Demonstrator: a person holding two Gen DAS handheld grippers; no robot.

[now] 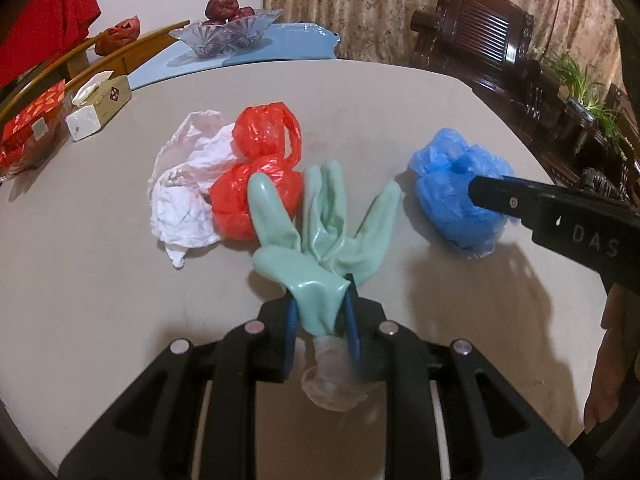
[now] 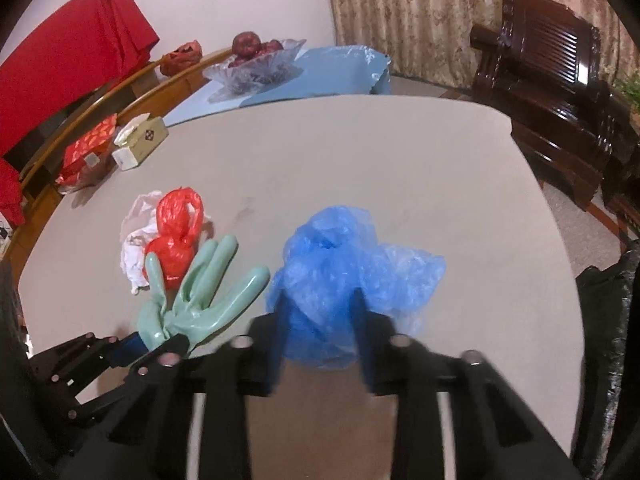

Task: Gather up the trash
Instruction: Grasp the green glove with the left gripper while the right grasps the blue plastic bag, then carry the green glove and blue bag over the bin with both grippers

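Observation:
My left gripper [image 1: 320, 300] is shut on a pale green rubber glove [image 1: 320, 232] and holds it above the beige table [image 1: 100, 280], glove fingers pointing away. The glove also shows in the right wrist view [image 2: 192, 300]. My right gripper [image 2: 320, 312] straddles a crumpled blue plastic bag [image 2: 336, 272], its jaws on either side of the bag; I cannot tell whether they grip it. In the left wrist view the blue bag [image 1: 448, 192] lies at the right with the right gripper's finger [image 1: 500, 198] on it. A red plastic bag [image 1: 256, 176] and crumpled white paper [image 1: 184, 196] lie behind the glove.
A tissue box [image 1: 102, 102] and a red packet [image 1: 30, 132] sit at the table's left edge. A glass fruit bowl [image 1: 224, 32] stands on a blue cloth behind. Dark wooden chairs [image 2: 552, 92] stand at the right. A black bin bag [image 2: 608, 344] hangs at the right edge.

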